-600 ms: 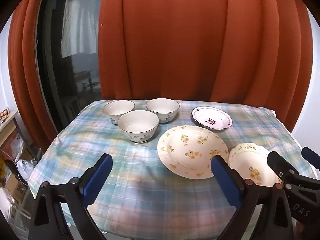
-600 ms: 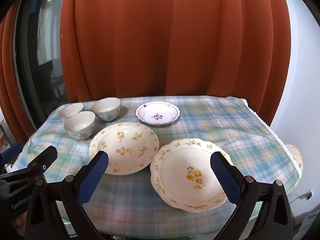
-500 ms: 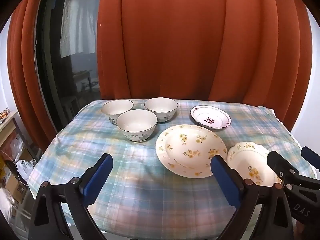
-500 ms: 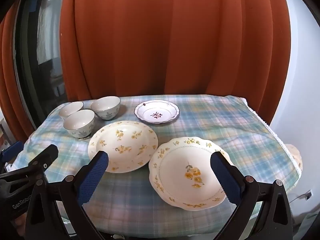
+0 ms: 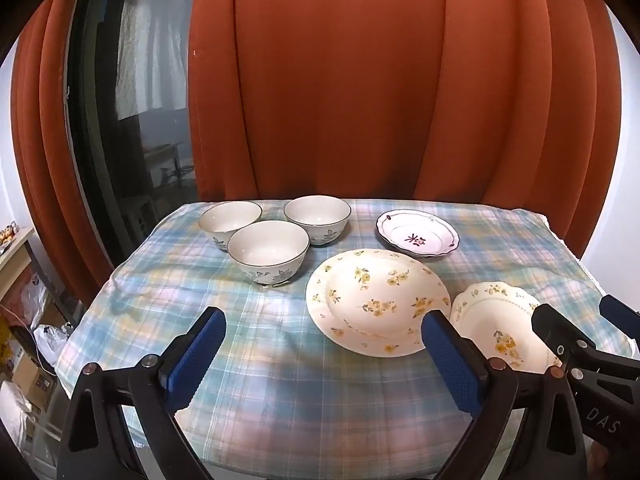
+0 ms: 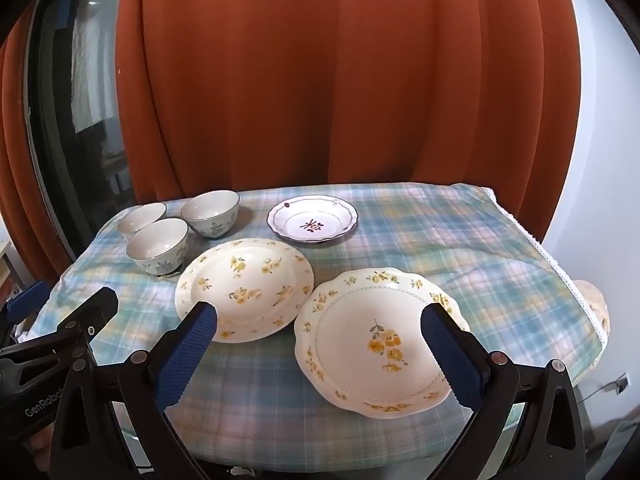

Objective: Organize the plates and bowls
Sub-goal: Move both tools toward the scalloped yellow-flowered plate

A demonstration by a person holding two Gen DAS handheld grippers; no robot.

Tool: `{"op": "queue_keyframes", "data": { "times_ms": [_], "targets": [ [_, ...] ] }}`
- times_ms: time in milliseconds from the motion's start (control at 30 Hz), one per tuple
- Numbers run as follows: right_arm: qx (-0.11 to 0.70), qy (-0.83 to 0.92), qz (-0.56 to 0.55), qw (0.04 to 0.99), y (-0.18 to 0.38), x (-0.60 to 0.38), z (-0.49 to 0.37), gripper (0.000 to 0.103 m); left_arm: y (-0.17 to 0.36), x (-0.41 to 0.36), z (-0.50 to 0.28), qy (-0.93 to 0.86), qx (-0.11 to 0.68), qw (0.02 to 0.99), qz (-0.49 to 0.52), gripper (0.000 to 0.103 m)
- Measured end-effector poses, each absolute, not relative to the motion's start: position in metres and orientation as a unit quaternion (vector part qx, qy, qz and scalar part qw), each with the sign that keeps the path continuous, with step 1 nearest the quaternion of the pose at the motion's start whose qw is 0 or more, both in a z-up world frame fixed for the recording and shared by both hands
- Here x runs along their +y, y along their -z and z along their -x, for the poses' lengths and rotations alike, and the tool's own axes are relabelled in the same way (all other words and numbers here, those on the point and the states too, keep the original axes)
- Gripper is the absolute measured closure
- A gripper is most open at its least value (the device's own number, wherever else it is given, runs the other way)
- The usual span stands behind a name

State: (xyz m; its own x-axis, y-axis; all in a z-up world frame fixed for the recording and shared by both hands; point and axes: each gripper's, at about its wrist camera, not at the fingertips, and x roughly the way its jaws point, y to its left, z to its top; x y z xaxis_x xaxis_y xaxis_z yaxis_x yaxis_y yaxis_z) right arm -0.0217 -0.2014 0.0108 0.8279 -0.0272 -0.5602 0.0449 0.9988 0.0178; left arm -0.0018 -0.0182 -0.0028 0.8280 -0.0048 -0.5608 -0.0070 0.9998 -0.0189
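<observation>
Three white bowls with blue leaf prints stand at the table's back left: the nearest bowl [image 5: 269,253], the left one [image 5: 229,221] and the right one [image 5: 317,218]. A small purple-flowered plate [image 5: 417,233] lies behind a large yellow-flowered plate [image 5: 378,300]. A scalloped yellow-flowered plate [image 6: 380,340] lies at the front right. My left gripper [image 5: 322,354] is open and empty above the front edge. My right gripper [image 6: 318,346] is open and empty, just in front of the scalloped plate.
The table wears a blue plaid cloth [image 5: 248,380]. Orange curtains [image 5: 340,80] hang behind it, with a dark window [image 5: 132,100] at the left. Boxes and bags [image 5: 24,344] lie on the floor at the left.
Both views have tilted up slightly, so the dishes sit a little lower and nearer the fingers. Nothing on the table has moved.
</observation>
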Motion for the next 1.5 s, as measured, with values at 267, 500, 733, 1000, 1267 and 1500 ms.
{"op": "queue_keyframes", "data": {
  "times_ms": [267,500,733,1000,1267,1500],
  "targets": [
    [0.294,0.02,-0.017,0.955,-0.008,-0.202,0.022,0.0,0.005,-0.017,0.002,0.001,0.295,0.956,0.01,0.004],
    [0.3,0.022,-0.022,0.953,-0.002,-0.202,0.019,0.0,0.006,-0.017,0.001,0.002,0.297,0.955,0.009,0.004],
    [0.307,0.025,-0.023,0.951,0.001,-0.202,0.016,0.0,0.009,-0.016,-0.001,0.005,0.302,0.953,0.009,0.004],
    [0.311,0.033,-0.02,0.949,0.003,-0.202,0.013,0.0,0.009,-0.015,-0.005,0.012,0.302,0.953,0.007,0.004],
    [0.319,0.039,-0.018,0.947,0.004,-0.204,0.011,0.0,0.01,-0.017,-0.004,0.016,0.3,0.954,0.005,0.003],
    [0.32,0.036,-0.019,0.946,0.004,-0.204,0.01,0.0,0.012,-0.017,-0.003,0.003,0.305,0.952,0.008,0.003]
  ]
}}
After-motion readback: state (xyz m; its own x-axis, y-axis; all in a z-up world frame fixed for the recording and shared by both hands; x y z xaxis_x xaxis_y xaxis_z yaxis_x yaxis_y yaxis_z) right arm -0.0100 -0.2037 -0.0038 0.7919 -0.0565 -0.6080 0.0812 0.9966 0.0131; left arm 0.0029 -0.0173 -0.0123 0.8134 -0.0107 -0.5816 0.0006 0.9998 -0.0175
